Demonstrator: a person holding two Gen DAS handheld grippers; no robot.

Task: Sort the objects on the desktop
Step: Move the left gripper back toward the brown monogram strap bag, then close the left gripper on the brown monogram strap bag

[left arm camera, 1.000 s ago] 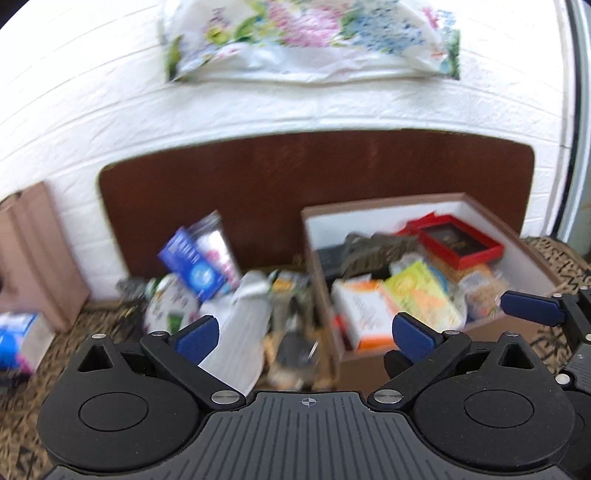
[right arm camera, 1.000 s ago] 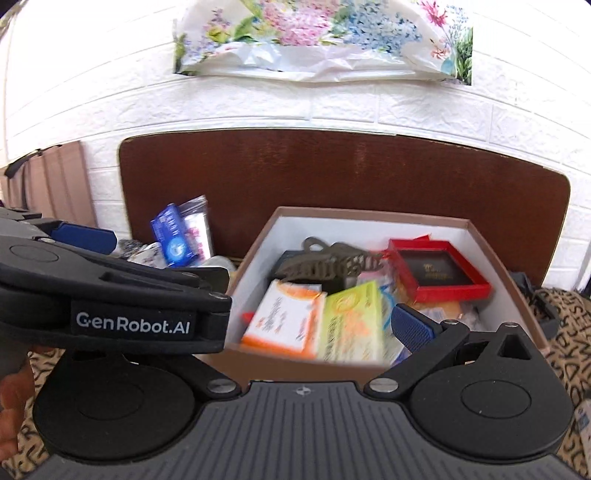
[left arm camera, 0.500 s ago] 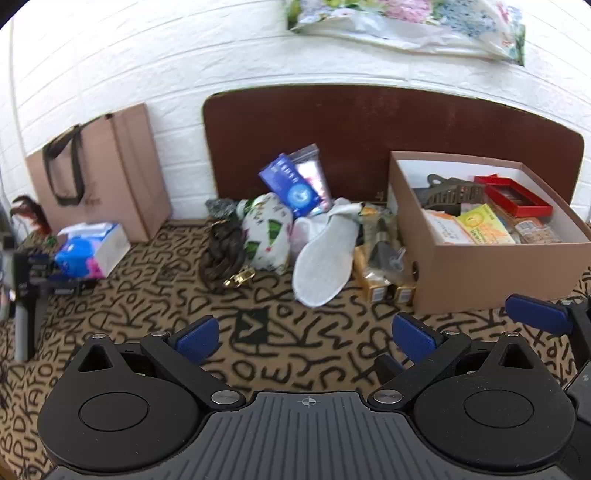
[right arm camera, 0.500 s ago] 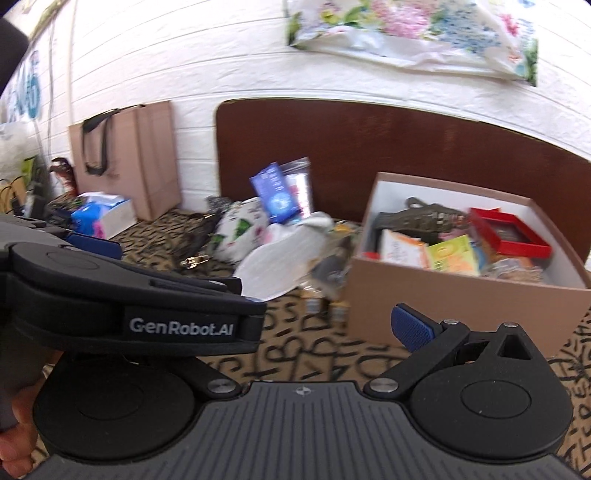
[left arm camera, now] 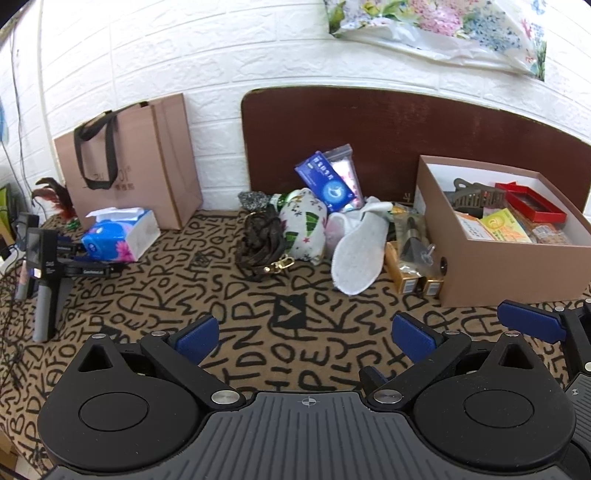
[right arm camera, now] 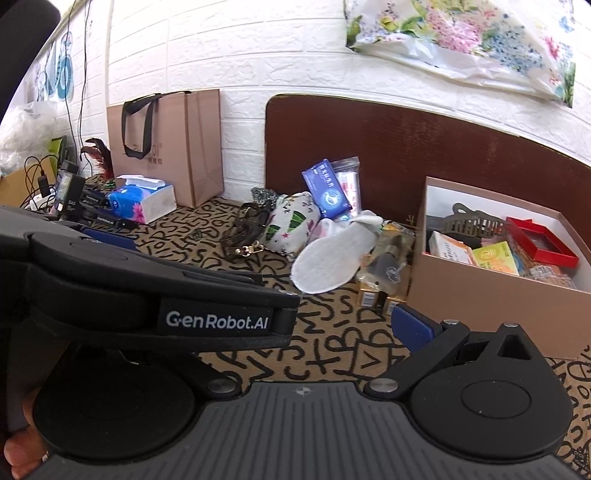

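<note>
A pile of loose things lies by the brown backboard: a white insole [left arm camera: 356, 254] [right arm camera: 327, 258], a patterned pouch [left arm camera: 304, 225] [right arm camera: 290, 225], a blue packet [left arm camera: 327, 182] [right arm camera: 327, 188], a brown strap with clasp [left arm camera: 264, 243] and small gold boxes [left arm camera: 412, 275] [right arm camera: 380, 288]. A tan box [left arm camera: 506, 273] [right arm camera: 480, 299] at right holds several items. My left gripper [left arm camera: 304, 334] is open and empty, well short of the pile. My right gripper [right arm camera: 258, 317] is open and empty; the left gripper's body hides its left finger.
A paper bag [left arm camera: 136, 162] stands at back left with a tissue pack [left arm camera: 120, 236] before it. A black handheld device [left arm camera: 48, 273] stands at far left. The letter-patterned mat [left arm camera: 229, 302] covers the desk. A floral bag [left arm camera: 443, 29] hangs on the wall.
Both grippers have pulled back and away from the tan box. The view has widened from a close look into the box to the whole desk. Both stayed open.
</note>
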